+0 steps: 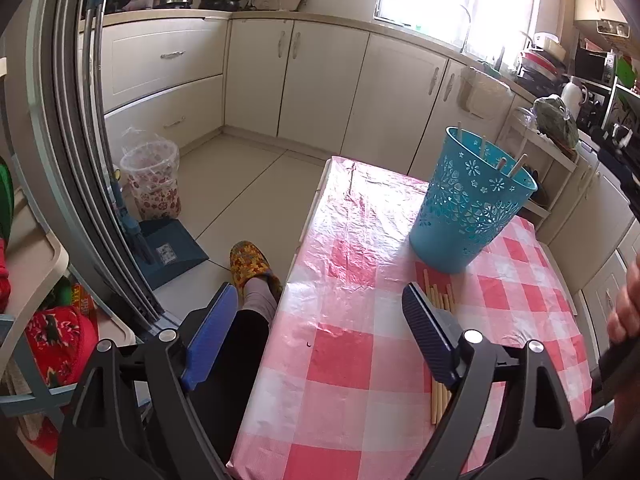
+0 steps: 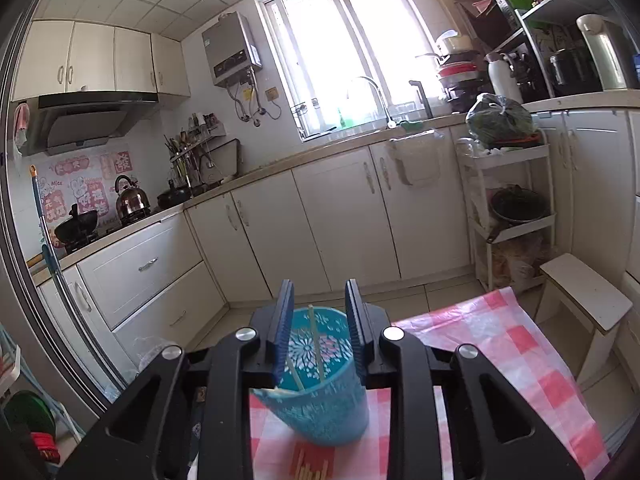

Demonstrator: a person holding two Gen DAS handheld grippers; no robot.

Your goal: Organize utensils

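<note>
Checked tablecloth carries a blue perforated bin holding chopsticks; above it, right gripper jaws part-open, empty; left gripper wide, empty.

place: home kitchen | signs: cabinets, kettle on stove, sink tap

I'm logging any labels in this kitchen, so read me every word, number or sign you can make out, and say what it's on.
"Nice": on the pink wall stickers behind the stove; the large characters on them are too blurred to read.
Sticker on the water heater: too small to read.
Label on the dustpan: too small to read.
Red package on the cart: print blurred, unreadable.
</note>
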